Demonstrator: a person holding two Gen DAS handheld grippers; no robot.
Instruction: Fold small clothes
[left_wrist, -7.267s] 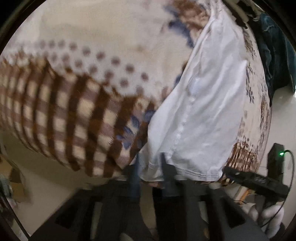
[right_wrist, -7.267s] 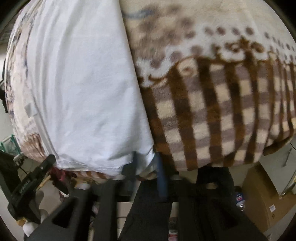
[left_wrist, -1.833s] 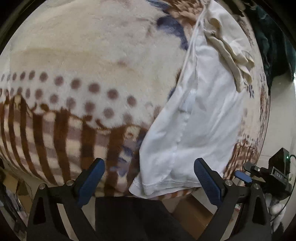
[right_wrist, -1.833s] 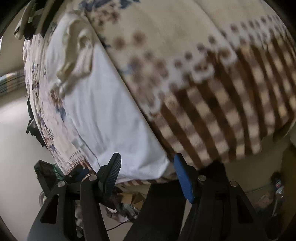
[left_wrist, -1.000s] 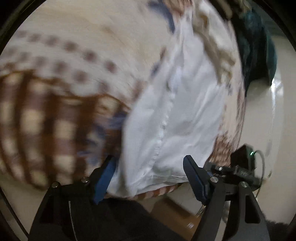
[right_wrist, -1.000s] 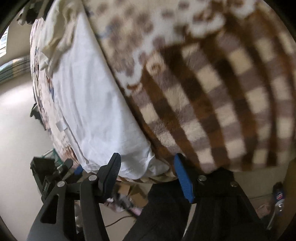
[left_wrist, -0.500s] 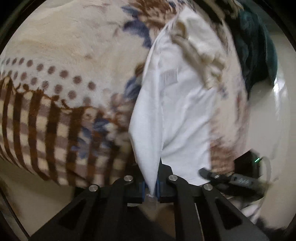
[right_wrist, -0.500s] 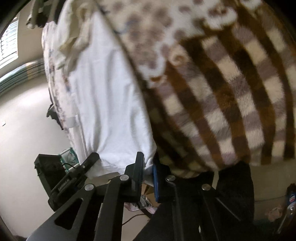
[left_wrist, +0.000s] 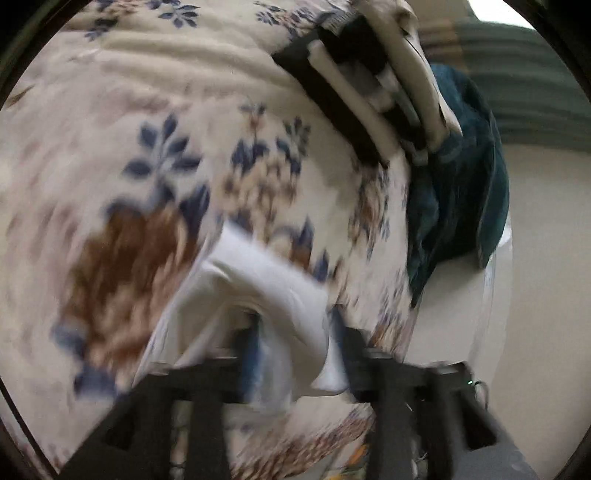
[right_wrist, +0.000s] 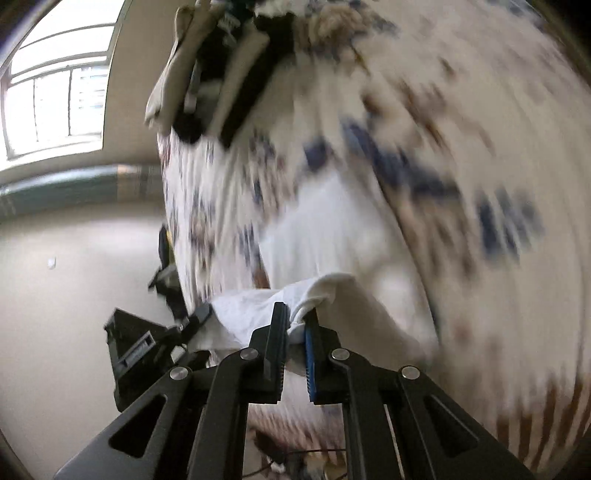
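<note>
A white garment (left_wrist: 273, 280) lies on the flowered blanket (left_wrist: 110, 110), its near edge lifted and folded over. My left gripper (left_wrist: 295, 332) is blurred; its jaws are opening, and the white cloth hangs loose between the parted fingers (left_wrist: 251, 347). In the right wrist view, the same white garment (right_wrist: 332, 236) stretches up the blanket (right_wrist: 461, 110). My right gripper (right_wrist: 295, 321) is shut on a bunched corner of it, raised above the bed.
A stack of folded black and white clothes (left_wrist: 369, 85) sits at the far end of the bed, also in the right view (right_wrist: 221, 74). A teal cloth (left_wrist: 461, 192) hangs off the bed's right side. A black device (right_wrist: 140, 343) and a window (right_wrist: 55, 92) are at left.
Both grippers have travelled up the bed, away from the checked border, carrying the garment's near edge over itself. The left jaws, shut on the cloth half a second ago, now stand apart.
</note>
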